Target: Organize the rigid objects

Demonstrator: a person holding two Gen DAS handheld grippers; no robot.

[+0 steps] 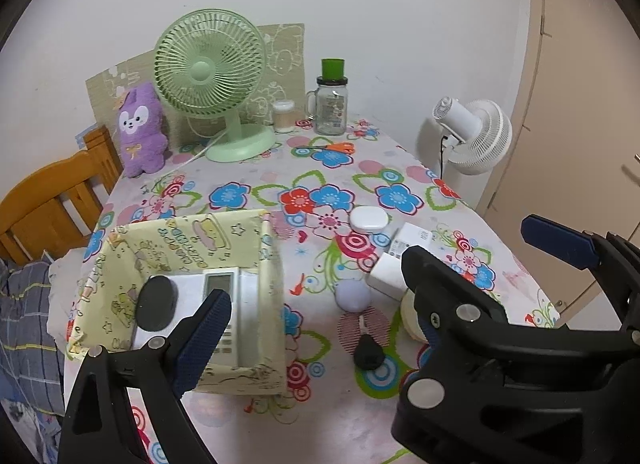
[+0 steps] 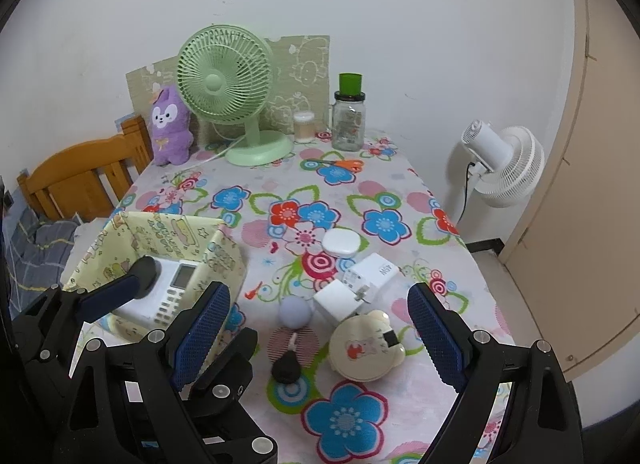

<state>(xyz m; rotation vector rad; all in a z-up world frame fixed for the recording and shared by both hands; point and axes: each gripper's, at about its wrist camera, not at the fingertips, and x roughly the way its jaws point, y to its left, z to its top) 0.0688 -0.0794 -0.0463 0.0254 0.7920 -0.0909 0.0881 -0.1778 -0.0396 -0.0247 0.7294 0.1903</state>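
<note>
We held both grippers above the desk's [image 2: 404, 180] near edge, tilted down at the things still loose. The right gripper's [image 2: 320, 338] fingers stood wide apart over the cluster, clamped on nothing. The left gripper's [image 1: 316, 284] fingers were also apart and empty, one hanging over the box [image 1: 272, 264].

The box sat by the near left corner, open side up so things could drop straight in. The remote [image 2: 176, 292] already lay flat inside, its long axis running from the near edge toward the far one, screen end farther from us, with a black disc [image 1: 156, 302] on it.

Just right of the box, the round bear-faced case [image 2: 366, 348], two white chargers [image 2: 360, 288], a lilac ball [image 2: 295, 313], a black lump [image 2: 287, 369] and a white pebble-shaped case [image 2: 339, 243] lay close together, apparently awaiting sorting.
</note>
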